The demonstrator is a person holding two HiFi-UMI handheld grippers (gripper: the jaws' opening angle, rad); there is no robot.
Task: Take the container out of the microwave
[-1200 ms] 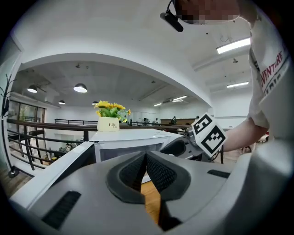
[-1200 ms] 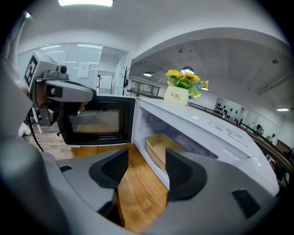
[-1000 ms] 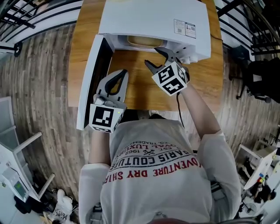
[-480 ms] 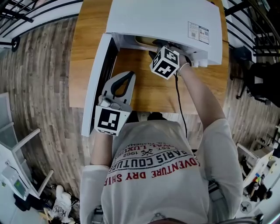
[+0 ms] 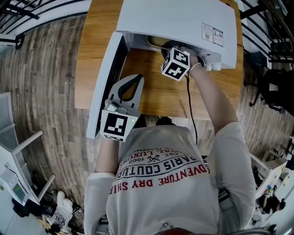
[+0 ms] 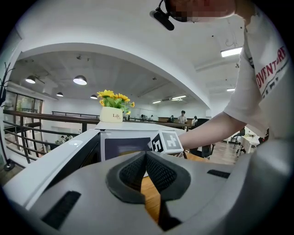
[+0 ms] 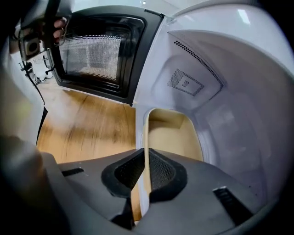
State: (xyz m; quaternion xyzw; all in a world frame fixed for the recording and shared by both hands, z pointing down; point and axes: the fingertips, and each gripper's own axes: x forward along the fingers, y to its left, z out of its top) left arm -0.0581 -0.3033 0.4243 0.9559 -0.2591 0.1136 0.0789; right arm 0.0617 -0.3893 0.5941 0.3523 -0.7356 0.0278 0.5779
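The white microwave (image 5: 174,18) stands on the wooden table (image 5: 151,92) with its door (image 5: 106,82) swung open to the left. Inside it sits a shallow cream container (image 7: 177,133); in the head view only a sliver of the container (image 5: 155,43) shows. My right gripper (image 7: 146,158) reaches into the cavity, its jaws closing, and its pads press on the container's near rim from both sides. In the head view the right gripper (image 5: 173,49) has its tips hidden under the microwave's top. My left gripper (image 5: 135,79) hovers shut and empty beside the door, away from the container.
The open door stands upright along the left of the cavity, close to the left gripper. A pot of yellow flowers (image 6: 111,114) sits on top of the microwave. Railings (image 5: 27,11) run behind the table, and chairs and clutter (image 5: 18,183) stand on the floor around.
My right gripper has dropped from in front of the microwave into its cavity, rolled, and gone from wide open to shut on the container's rim. The left gripper has barely moved.
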